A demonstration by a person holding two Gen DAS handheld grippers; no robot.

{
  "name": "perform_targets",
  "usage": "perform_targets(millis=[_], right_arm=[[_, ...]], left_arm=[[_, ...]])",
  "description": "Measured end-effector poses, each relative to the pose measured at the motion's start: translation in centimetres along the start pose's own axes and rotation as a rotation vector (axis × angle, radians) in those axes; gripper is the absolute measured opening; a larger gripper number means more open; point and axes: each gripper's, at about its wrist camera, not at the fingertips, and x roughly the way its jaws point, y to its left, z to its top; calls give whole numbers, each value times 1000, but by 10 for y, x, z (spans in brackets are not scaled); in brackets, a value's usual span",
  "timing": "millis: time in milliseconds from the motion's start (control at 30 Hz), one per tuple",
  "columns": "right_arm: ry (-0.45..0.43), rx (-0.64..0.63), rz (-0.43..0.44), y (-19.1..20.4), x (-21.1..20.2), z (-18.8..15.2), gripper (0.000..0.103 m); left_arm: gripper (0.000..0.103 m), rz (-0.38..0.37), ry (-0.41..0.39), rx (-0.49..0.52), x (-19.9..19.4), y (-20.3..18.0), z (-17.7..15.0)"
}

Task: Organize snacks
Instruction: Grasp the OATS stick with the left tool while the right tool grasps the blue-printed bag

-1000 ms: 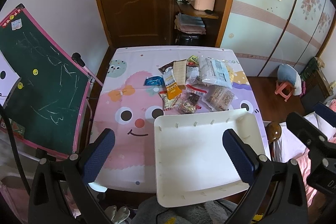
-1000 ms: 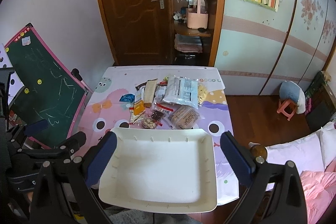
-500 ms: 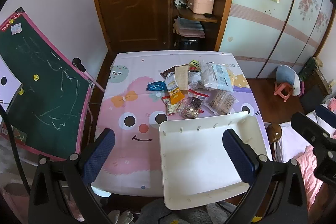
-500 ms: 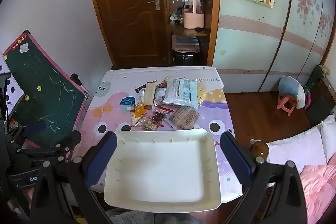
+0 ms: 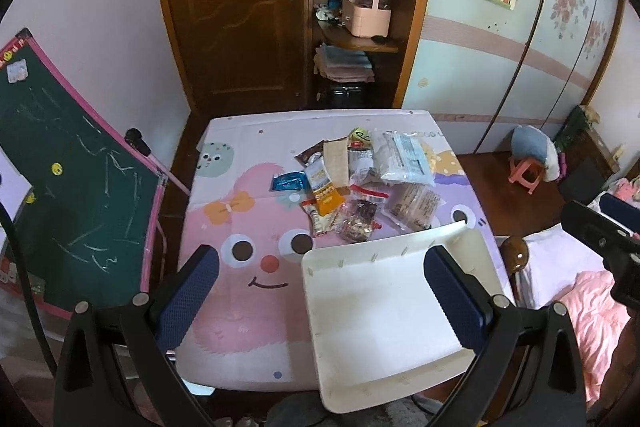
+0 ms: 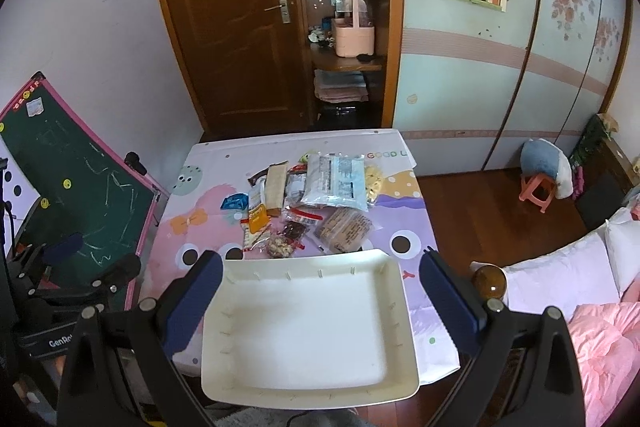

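Note:
A pile of snack packets (image 5: 352, 183) lies on the far half of a table with a pink cartoon cloth (image 5: 240, 227); it also shows in the right wrist view (image 6: 308, 199). An empty white tray (image 5: 384, 311) sits at the table's near edge, also seen in the right wrist view (image 6: 308, 327). My left gripper (image 5: 320, 295) is open and empty, held high above the table's near side. My right gripper (image 6: 320, 299) is open and empty, high above the tray. Both are well short of the snacks.
A green chalkboard easel (image 5: 68, 179) leans left of the table. A wooden door and shelf (image 5: 352, 27) stand behind. A bed with pink bedding (image 6: 592, 327) and a brown ball (image 6: 489, 281) are at the right. A small pink stool (image 6: 538, 193) stands on the floor.
Both grippers have risen and pulled back a little, so the table and tray look smaller and lower. Both stay open and nothing on the table has moved.

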Motion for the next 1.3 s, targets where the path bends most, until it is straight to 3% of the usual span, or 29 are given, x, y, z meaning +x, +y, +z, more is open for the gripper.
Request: perform_targets(millis=[200, 367, 700, 900, 1067, 1300], right_arm=[[28, 32, -6, -25, 20, 27, 99], [81, 30, 3, -45, 63, 59, 99], [234, -8, 148, -53, 194, 112, 99], [325, 34, 173, -58, 294, 125, 100], [418, 109, 179, -62, 371, 116, 103], [506, 75, 114, -49, 429, 93, 103]], left_arm=[[102, -40, 7, -35, 12, 13, 28], [102, 23, 13, -88, 41, 28, 60], [102, 50, 183, -162, 165, 39, 101], [102, 36, 319, -164, 263, 32, 100], [102, 39, 417, -213, 330, 33, 85], [102, 50, 491, -235, 388, 29, 68]])
